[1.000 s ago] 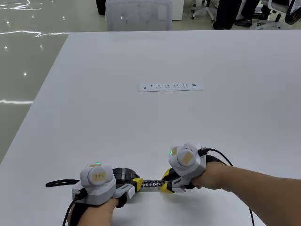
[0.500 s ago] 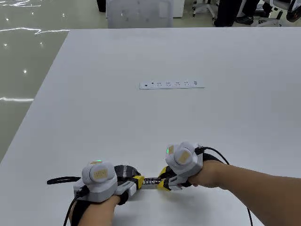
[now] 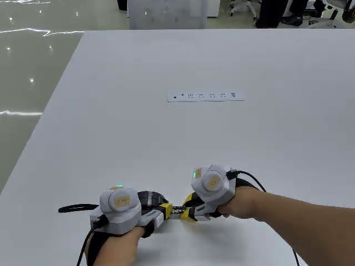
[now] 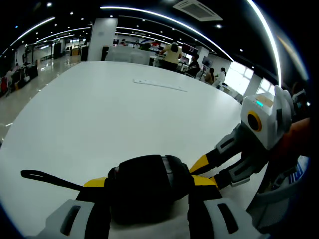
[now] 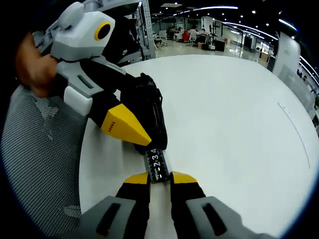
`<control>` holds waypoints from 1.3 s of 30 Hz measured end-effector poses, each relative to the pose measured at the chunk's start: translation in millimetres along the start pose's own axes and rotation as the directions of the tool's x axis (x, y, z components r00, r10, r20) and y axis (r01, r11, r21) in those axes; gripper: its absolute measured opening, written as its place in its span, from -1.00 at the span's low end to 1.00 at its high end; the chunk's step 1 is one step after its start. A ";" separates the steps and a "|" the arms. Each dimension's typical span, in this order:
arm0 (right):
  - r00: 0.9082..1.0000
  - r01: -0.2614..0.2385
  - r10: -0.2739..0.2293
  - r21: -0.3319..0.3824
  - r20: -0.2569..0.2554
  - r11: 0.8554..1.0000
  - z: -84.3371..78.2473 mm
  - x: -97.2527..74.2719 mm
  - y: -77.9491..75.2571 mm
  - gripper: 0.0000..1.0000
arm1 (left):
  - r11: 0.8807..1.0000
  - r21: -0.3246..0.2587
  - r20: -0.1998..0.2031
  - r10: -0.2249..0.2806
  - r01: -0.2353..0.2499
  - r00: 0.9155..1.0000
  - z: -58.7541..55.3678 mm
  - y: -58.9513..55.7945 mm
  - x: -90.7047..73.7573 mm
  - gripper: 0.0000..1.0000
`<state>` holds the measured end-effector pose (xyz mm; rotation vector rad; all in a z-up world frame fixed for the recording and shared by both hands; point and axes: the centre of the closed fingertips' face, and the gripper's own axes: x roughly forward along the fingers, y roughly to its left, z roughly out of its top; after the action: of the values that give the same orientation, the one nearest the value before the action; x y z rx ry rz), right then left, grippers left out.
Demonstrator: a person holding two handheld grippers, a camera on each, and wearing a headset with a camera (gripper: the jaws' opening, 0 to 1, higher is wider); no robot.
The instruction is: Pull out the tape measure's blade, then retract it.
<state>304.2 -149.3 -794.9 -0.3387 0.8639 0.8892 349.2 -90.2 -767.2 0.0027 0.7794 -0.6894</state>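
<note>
The black tape measure (image 4: 149, 186) rests on the white table (image 3: 166, 138), clamped between the yellow-tipped jaws of my left gripper (image 4: 152, 181). In the head view its case (image 3: 150, 200) sits just right of that gripper (image 3: 162, 210). A short stretch of numbered blade (image 5: 155, 164) runs from the case (image 5: 149, 117) to my right gripper (image 5: 159, 177), which is shut on the blade's end. In the head view the blade (image 3: 177, 210) spans the small gap between both grippers, with the right gripper (image 3: 186, 213) close beside the case. A black wrist strap (image 3: 75, 208) trails left.
A white power strip (image 3: 204, 96) lies mid-table, well beyond the grippers. A cable (image 3: 252, 180) runs back from the right gripper over the person's forearm. The table's left edge borders a glossy floor. Chairs and people stand at the far end.
The right gripper has come left toward the case, and the exposed blade between the grippers is shorter than a second ago. The left gripper holds the case in place.
</note>
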 end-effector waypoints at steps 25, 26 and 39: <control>1.000 -0.023 0.023 -0.043 -0.001 0.999 15.0 14.6 4.7 -0.73 | 1.000 -0.004 0.001 -0.003 0.003 1.000 0.2 -0.3 0.4 0.19; 1.000 -0.023 0.023 -0.044 -0.002 0.999 15.4 14.9 4.7 -0.73 | 1.000 -0.004 0.001 -0.003 0.003 1.000 0.2 -0.3 0.3 0.19; 1.000 -0.028 0.028 -0.057 -0.009 0.998 17.0 17.1 6.4 -0.72 | 1.000 -0.005 0.001 -0.005 0.005 1.000 0.3 -0.3 0.4 0.19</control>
<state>313.5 -126.3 -796.9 -0.3809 0.8537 0.9402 349.4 -90.7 -767.2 -0.0039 0.7802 -0.6922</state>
